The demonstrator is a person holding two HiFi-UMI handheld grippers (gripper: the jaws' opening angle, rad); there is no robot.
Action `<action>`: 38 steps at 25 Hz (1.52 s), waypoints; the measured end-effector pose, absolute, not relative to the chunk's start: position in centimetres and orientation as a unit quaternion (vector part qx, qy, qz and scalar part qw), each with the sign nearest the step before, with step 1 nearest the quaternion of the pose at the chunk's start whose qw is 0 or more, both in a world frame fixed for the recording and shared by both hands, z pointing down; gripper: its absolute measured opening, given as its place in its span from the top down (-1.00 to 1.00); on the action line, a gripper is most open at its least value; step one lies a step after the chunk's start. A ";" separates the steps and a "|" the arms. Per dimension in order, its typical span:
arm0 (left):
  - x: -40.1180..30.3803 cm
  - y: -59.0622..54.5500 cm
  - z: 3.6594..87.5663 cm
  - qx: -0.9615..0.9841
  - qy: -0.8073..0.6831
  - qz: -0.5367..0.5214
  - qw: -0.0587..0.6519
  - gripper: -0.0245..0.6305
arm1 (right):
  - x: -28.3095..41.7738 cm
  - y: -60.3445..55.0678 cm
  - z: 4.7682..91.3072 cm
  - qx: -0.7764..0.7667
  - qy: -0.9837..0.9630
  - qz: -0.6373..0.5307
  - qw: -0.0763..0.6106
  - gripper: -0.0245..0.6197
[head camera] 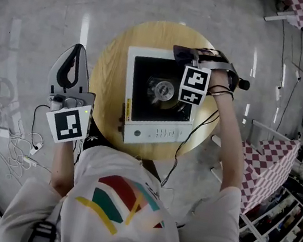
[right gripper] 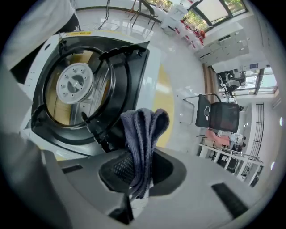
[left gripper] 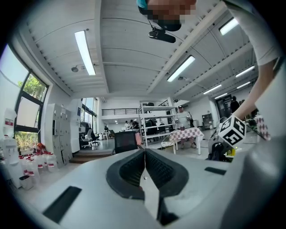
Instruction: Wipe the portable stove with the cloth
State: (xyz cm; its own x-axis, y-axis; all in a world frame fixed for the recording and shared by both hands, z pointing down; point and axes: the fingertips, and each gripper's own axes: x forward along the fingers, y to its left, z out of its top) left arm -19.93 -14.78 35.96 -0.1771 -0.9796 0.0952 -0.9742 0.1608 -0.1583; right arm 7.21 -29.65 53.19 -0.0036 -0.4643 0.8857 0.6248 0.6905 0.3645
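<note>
Left arm: the forearm [head camera: 63,161] reaches forward from the body on the left, clear of the counter [head camera: 111,70] and over the floor [head camera: 38,7].
Left gripper [head camera: 77,53]: held about level and pointing away from the person. Its marker cube [head camera: 68,124] faces up, nearest the body.
Left jaws: pressed together along their whole length with nothing between them, as the left gripper [left gripper: 144,152] view shows. That view looks out across the room, not at the stove.
Right arm: the forearm [head camera: 232,137] stretches forward along the counter's right side. The hand [head camera: 225,80] is turned in towards the left, over the far right corner of the stove [head camera: 148,71].
Right gripper [head camera: 188,53]: points leftward above the stove's far edge, with its marker cube [head camera: 195,84] over the black top.
Right jaws: clamped on the cloth [right gripper: 143,134], which stands up folded between the pads in the right gripper [right gripper: 139,162] view.
Cloth [head camera: 181,53]: dark grey. It is held over the stove's far right corner; whether it touches the surface cannot be told.
Stove: white case with a black recessed top, sitting on the round wooden counter with its control panel [head camera: 161,132] towards the person.
Stove top: the round metal burner [right gripper: 75,82] sits at the centre of the recess, ringed by a dark pan support.
</note>
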 end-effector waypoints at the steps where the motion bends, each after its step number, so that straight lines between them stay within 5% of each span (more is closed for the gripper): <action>1: -19.5 -14.9 36.1 -0.644 0.759 -0.095 0.014 0.91 | 7.7 -30.0 53.2 -0.065 -0.591 -0.386 0.705 0.82; 26: -17.2 -14.1 37.2 -0.621 0.778 -0.095 0.011 0.91 | 14.2 -33.8 53.5 -0.025 -0.546 -0.405 0.733 0.82; 38: -15.0 -15.7 28.2 -0.673 0.736 -0.035 0.068 0.91 | 9.9 -31.1 41.4 0.148 -0.630 -0.425 0.633 0.82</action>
